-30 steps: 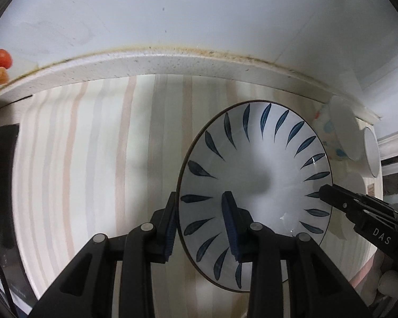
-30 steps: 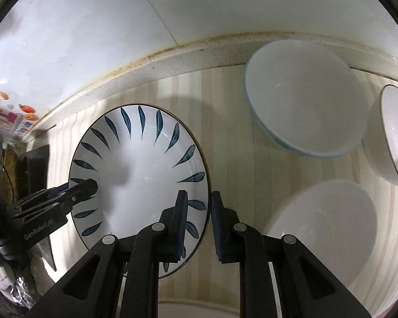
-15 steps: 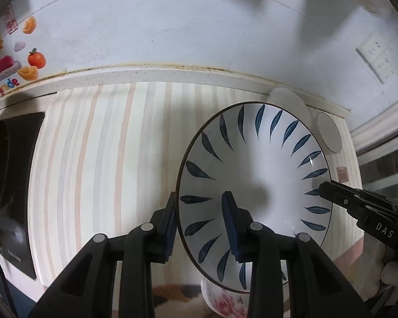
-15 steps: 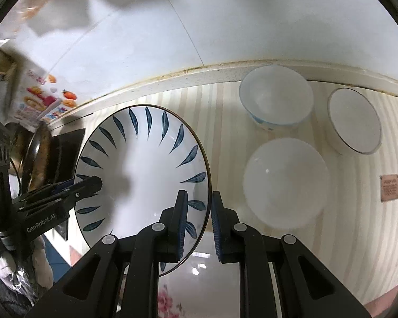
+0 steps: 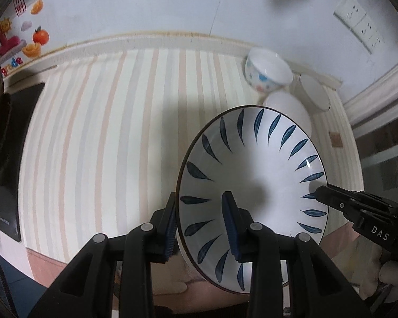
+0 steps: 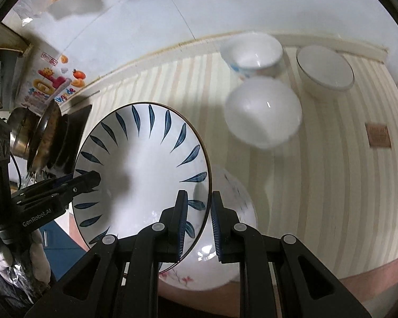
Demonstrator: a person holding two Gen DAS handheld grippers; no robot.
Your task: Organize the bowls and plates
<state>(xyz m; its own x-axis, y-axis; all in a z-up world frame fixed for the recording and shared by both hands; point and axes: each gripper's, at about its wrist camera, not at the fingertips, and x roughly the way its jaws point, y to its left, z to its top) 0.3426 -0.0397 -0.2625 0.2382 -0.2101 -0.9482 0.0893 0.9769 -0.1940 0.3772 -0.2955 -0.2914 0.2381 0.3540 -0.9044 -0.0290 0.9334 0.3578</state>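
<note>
Blue-leaf plate (image 5: pixel 252 175) lifted above striped counter (image 5: pixel 106 132), left gripper (image 5: pixel 200 225) and right gripper (image 6: pixel 197 221) pinching opposite rims

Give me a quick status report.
Left gripper and right gripper both shut on plate rim, held above counter. Floral dish directly beneath; three bowls behind.
</note>
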